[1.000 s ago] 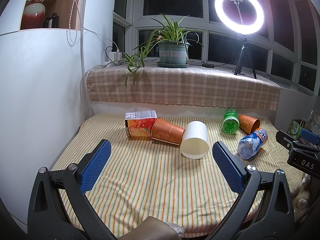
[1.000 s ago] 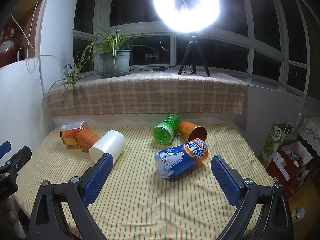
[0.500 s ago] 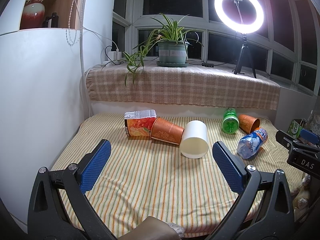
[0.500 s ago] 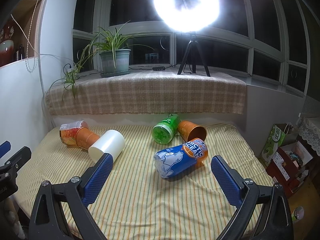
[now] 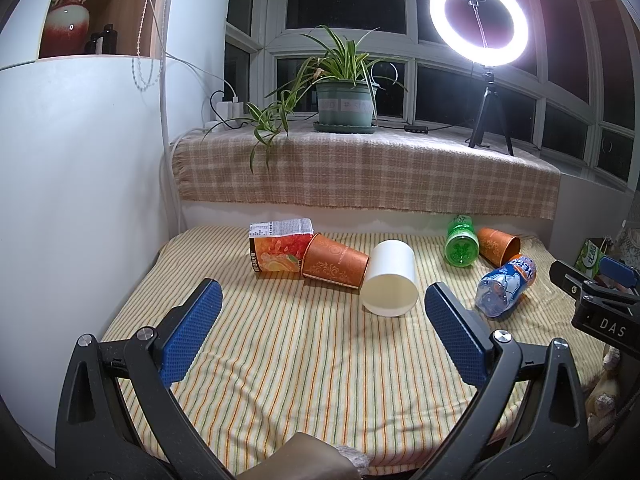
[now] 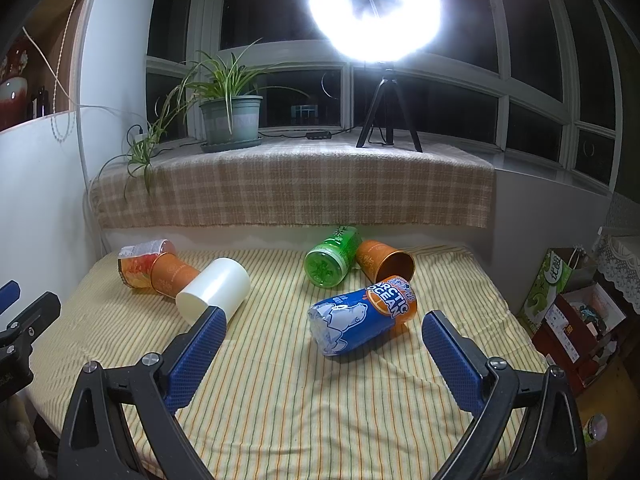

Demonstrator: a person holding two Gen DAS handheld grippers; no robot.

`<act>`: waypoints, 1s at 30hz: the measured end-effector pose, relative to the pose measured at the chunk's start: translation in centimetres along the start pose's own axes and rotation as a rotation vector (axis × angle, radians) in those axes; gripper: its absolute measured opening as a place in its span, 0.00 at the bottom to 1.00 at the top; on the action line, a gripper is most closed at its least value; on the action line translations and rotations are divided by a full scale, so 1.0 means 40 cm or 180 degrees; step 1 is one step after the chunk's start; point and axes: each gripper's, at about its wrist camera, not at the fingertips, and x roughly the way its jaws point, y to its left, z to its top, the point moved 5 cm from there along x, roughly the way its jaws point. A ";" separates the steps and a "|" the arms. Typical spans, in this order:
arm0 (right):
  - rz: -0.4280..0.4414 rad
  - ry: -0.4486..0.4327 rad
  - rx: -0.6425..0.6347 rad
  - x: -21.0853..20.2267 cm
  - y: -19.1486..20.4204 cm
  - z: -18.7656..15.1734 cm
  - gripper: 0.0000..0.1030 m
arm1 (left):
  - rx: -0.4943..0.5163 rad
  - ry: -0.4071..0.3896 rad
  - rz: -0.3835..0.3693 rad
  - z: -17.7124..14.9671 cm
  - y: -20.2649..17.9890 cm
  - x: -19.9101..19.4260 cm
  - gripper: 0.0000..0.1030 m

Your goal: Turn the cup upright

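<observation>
While both my tongs hang above the near edge of the striped bed cover (image 5: 304, 364), each is spread wide and pinches nothing: my left tongs (image 5: 320, 322) frame bare cloth, and my right tongs (image 6: 322, 350) do the same, their blue pads well apart.

The white cup (image 5: 390, 278) lies on its side near the middle of the cover, its closed base turned toward my left tongs. Touching it on the far left side is an orange patterned cup (image 5: 334, 262), also tipped over, with its wide end against a juice carton (image 5: 278, 250). Over by my right tongs, a blue Arctic Ocean bottle (image 6: 362, 320) lies flat just ahead of the pads. Beyond it a green bottle (image 6: 332, 258) rests on its side, and a second orange cup (image 6: 384, 260) lies just beside it, mouth open toward me.
</observation>
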 end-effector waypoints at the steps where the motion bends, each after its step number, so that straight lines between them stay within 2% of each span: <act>1: 0.0002 0.0004 -0.0004 0.001 0.001 0.001 0.97 | -0.0002 0.0003 0.0004 -0.004 0.001 0.002 1.00; 8: 0.0040 0.0091 -0.0030 0.050 0.003 0.005 0.97 | -0.0012 0.0037 0.0039 -0.011 0.002 0.013 1.00; 16: 0.0203 0.0360 0.0004 0.141 0.004 0.032 0.97 | -0.0055 0.0059 0.0112 -0.008 0.022 0.018 1.00; 24: 0.0497 0.0839 0.0268 0.293 -0.012 0.075 0.97 | -0.0062 0.0157 0.0140 -0.017 0.060 0.040 1.00; 30: 0.0493 0.1190 0.0464 0.424 -0.030 0.113 0.91 | -0.0106 0.0248 0.0182 -0.032 0.098 0.046 1.00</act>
